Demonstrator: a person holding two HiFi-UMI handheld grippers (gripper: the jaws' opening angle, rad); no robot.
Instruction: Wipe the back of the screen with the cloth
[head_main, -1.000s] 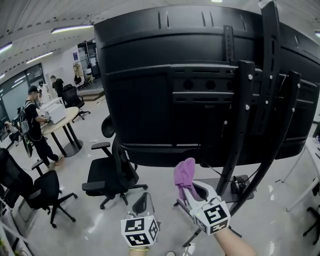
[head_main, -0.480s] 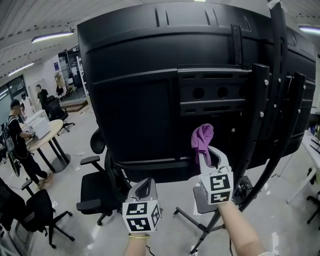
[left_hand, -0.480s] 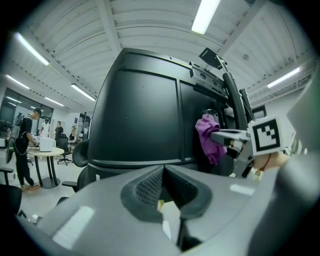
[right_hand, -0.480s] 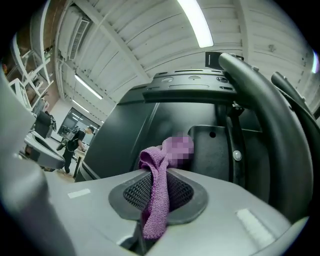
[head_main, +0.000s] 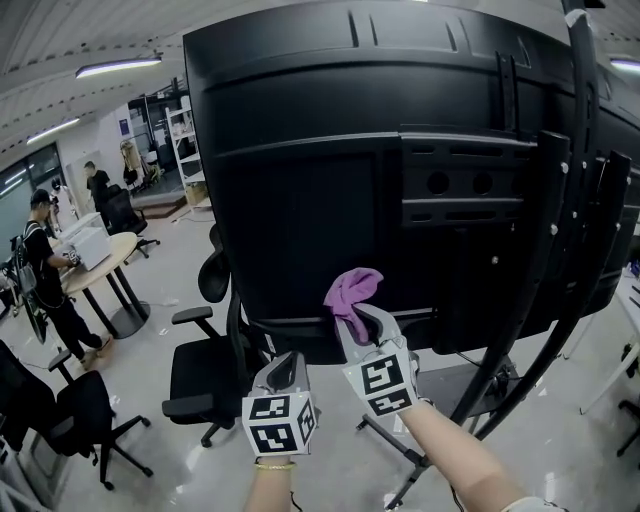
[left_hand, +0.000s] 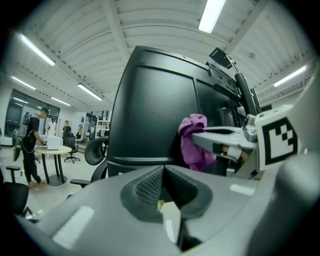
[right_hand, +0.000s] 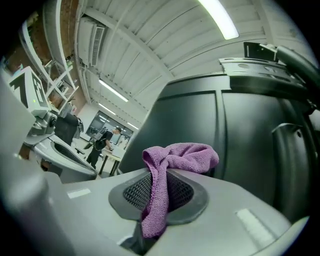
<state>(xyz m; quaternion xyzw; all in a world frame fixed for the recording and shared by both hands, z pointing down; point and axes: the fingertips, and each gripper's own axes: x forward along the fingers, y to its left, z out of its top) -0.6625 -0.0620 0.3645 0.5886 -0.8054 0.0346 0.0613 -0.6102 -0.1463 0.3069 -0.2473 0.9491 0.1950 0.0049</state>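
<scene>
- Screen back (head_main: 300, 200) was the broad black panel that filled the head view. It stood upright on its stand, with its long axis running left to right, ahead of and above both grippers.
- The stand's black uprights (head_main: 545, 250) and the mounting plate sat toward the panel's right. The plain stretch on the left looked like the easier ground for wiping.
- The right gripper (head_main: 362, 322) was raised at the panel's lower edge, just left of the mount, and was the nearer of the two to the surface. Its jaws were pinched on the purple cloth (head_main: 352, 290).
- The left gripper (head_main: 285, 365) hung lower and farther from the panel, beside the right one. In its own view the jaws were pressed together with nothing between them.
- The cloth (right_hand: 175, 155) trailed down between the right jaws, and a bunched fold stood out past the tips toward the panel. From the left gripper view the cloth (left_hand: 192, 140) sat right against the panel's lower part, though actual contact could not be told.
- As a judgement, the next move turned on pushing that fold forward and up onto the surface, then sweeping along the long axis.
</scene>
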